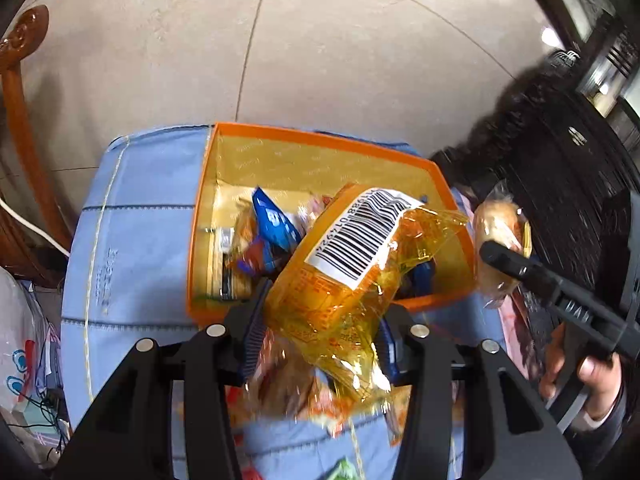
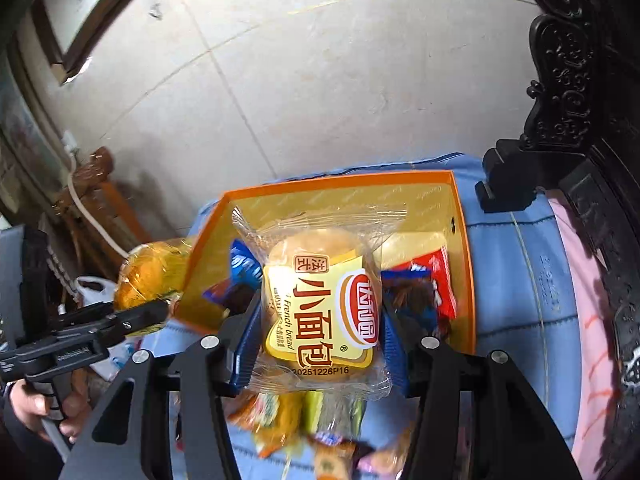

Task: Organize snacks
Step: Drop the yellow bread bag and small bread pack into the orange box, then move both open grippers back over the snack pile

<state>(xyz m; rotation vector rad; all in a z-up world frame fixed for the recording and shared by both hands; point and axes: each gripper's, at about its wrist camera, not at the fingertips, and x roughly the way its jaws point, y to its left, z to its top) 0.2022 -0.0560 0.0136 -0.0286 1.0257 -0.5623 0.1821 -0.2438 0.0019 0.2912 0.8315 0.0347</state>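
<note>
Tile floor [image 1: 320, 40] surrounds blue cloth [image 1: 140, 240]; orange box [image 1: 320, 140] atop.

- left gripper [image 1: 320, 336] is clamped on a crinkly yellow snack bag [image 1: 352, 276], barcode side up, right over the near edge of the orange box [image 1: 320, 140]
- box already has blue packets [image 1: 274, 220] inside
- right gripper [image 1: 500, 254] holds a bread pack [image 1: 498, 232] just right of the box

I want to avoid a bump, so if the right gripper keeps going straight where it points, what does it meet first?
Probably the snacks piled in the orange box. The right gripper, jaws shut on the bread pack, points down into the open box; depth is unclear.
</note>
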